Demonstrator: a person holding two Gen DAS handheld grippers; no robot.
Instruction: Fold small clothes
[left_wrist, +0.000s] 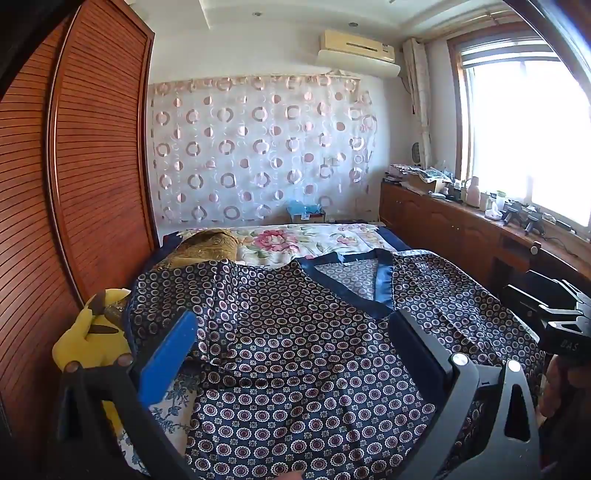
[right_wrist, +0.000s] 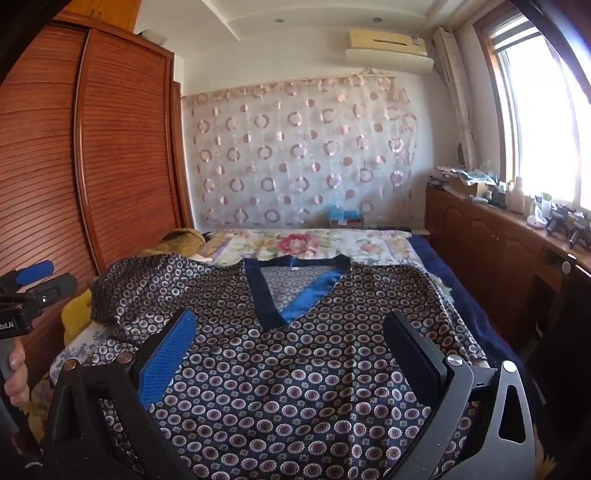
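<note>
One patterned top (right_wrist: 295, 369), two open hand-held grippers, left (left_wrist: 295, 339), right (right_wrist: 295, 339)

Shirt (left_wrist: 303, 369) hem is running off the bottom edge under the left gripper (left_wrist: 295, 354) — not seeing where it ends. Same below the right gripper (right_wrist: 291, 354). Yellow plush toy (left_wrist: 88, 343) is sitting half behind the left gripper's blue finger (left_wrist: 170, 362), its lower body hidden. Windowsill clutter (right_wrist: 546, 214) far right of the right gripper is reading too small to identify — window (left_wrist: 532, 140) is blowing out white.
</note>
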